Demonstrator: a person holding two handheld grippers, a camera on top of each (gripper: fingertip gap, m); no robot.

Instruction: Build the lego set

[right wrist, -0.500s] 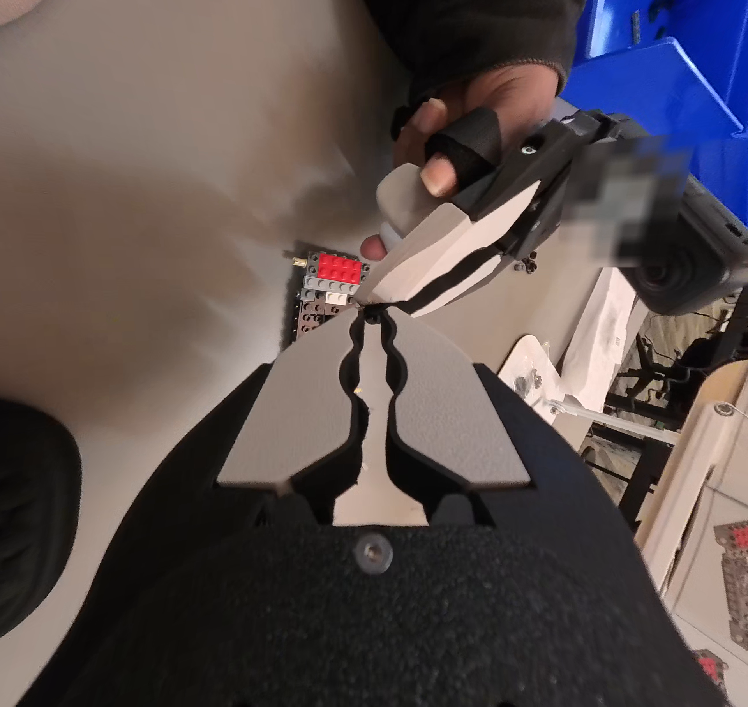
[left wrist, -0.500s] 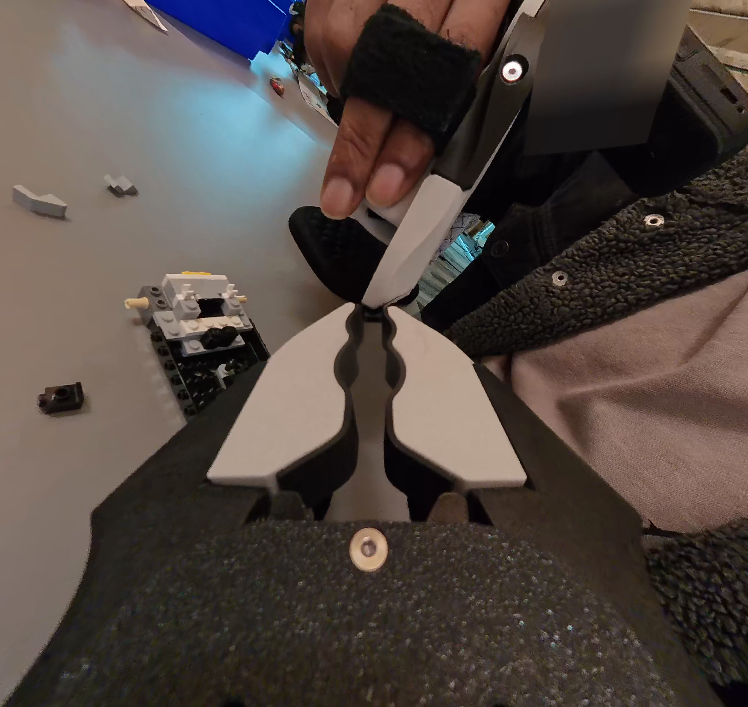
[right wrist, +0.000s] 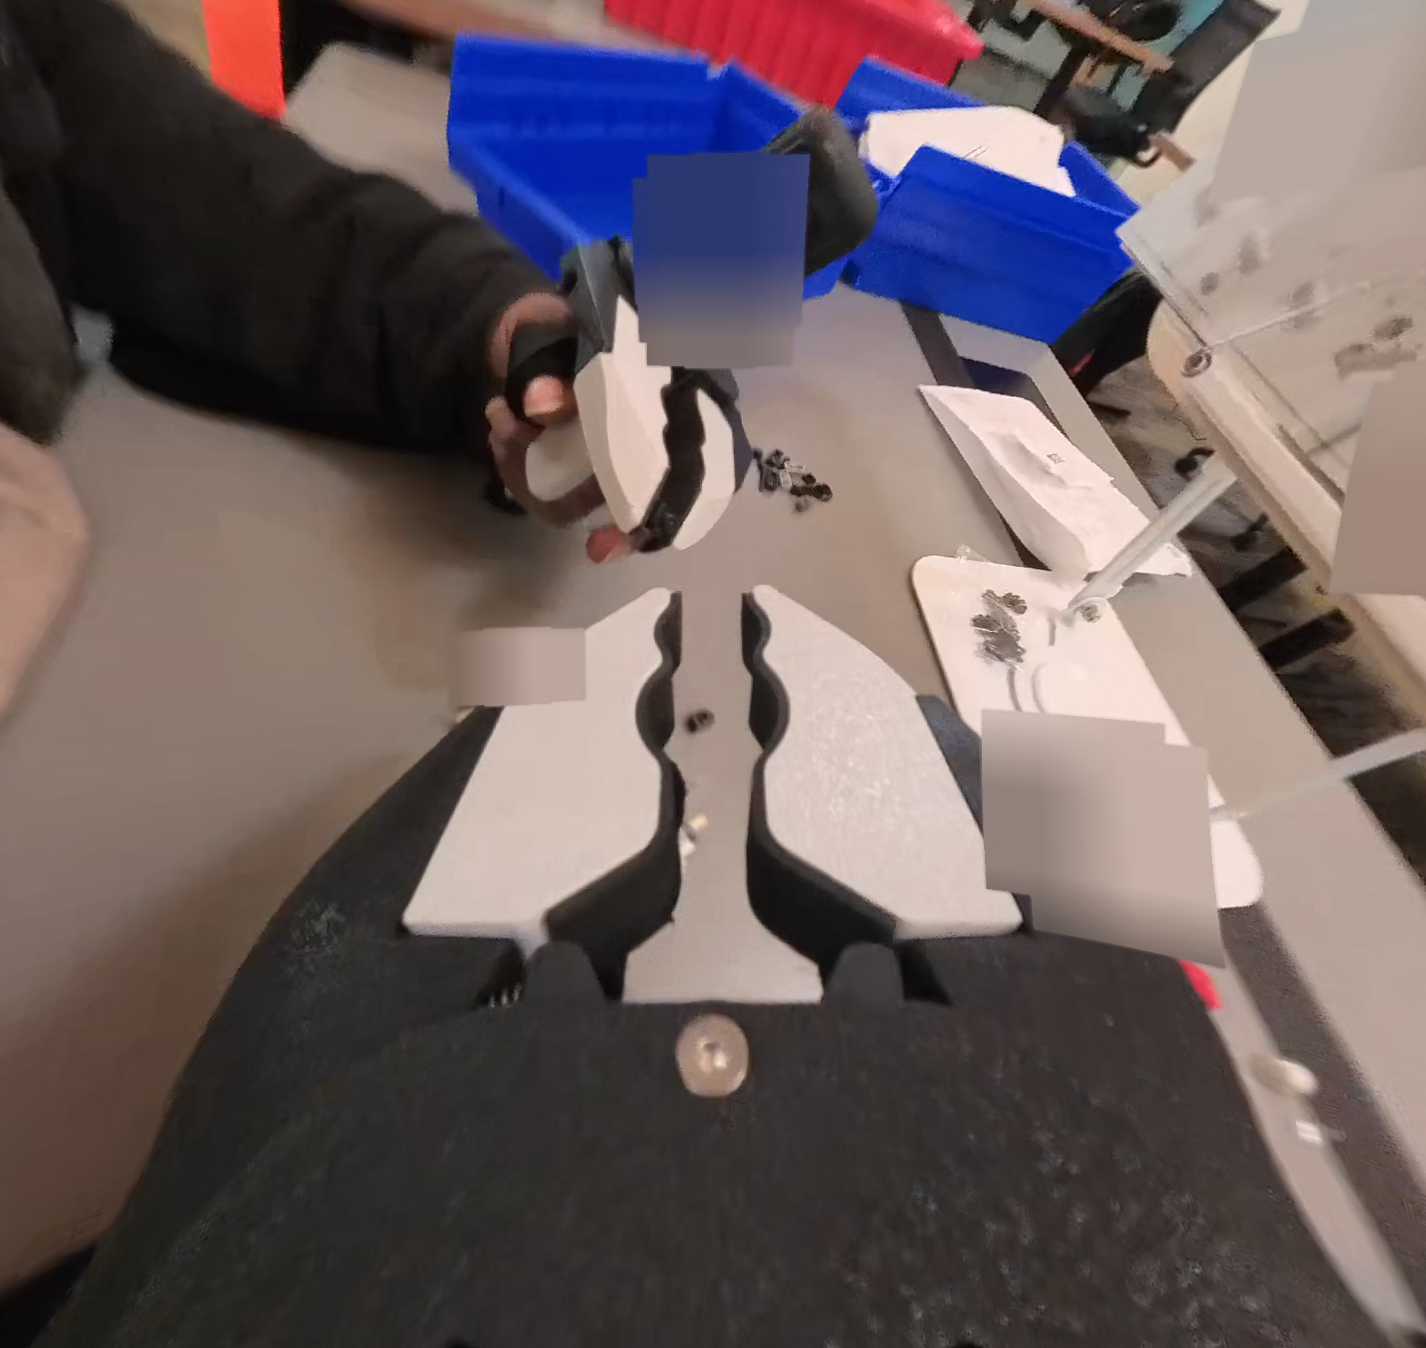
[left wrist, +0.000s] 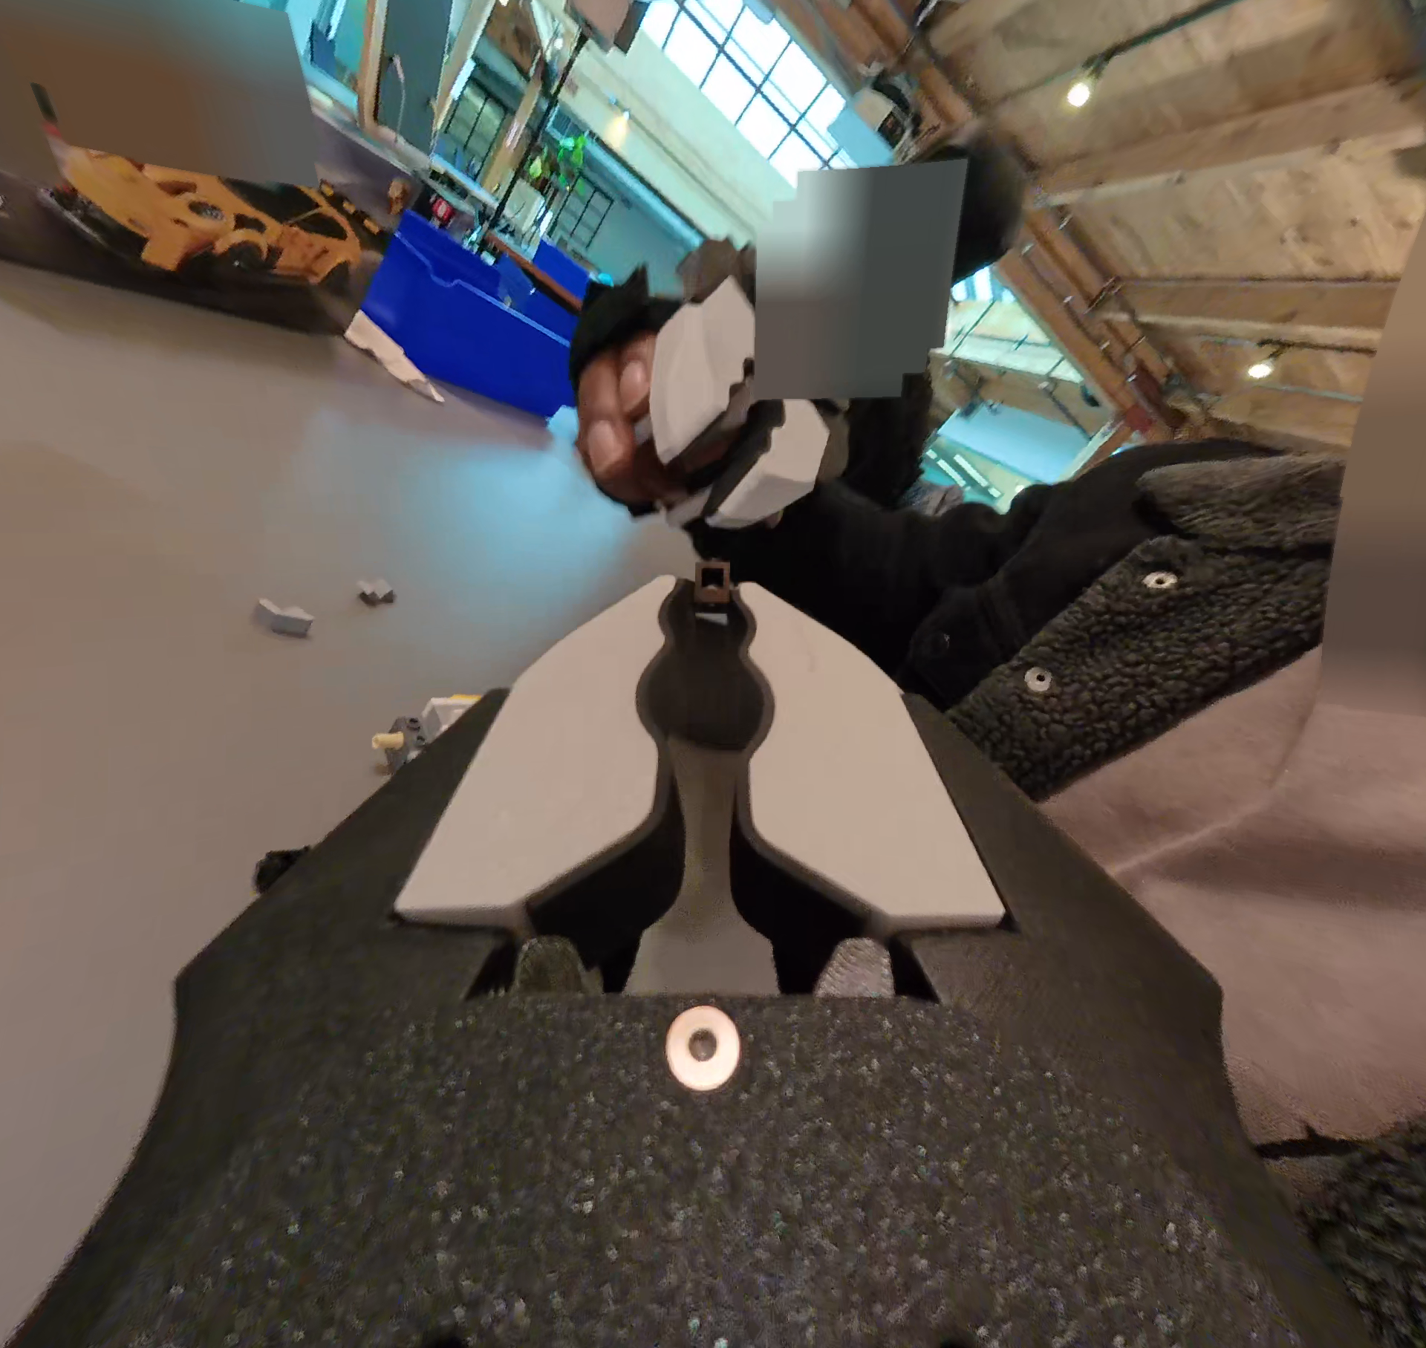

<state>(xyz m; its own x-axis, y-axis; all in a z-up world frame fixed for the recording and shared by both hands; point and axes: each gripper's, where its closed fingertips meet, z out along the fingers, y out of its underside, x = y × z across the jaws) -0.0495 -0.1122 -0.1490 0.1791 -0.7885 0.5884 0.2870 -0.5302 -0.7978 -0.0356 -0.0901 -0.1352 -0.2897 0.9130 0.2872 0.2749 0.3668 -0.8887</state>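
Between the left tongs' tips sits a small dark square lego piece, clamped and now lifted off the grey worktop. Beyond them, the right tongs have released it and stand apart, having drawn back.

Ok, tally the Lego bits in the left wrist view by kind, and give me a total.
light grey pieces, lying loose: 2
dark brick pinched in the left tool: 1
partly built model, mostly hidden behind the tool: 1
black piece, half hidden at the tool's edge: 1
Total: 5
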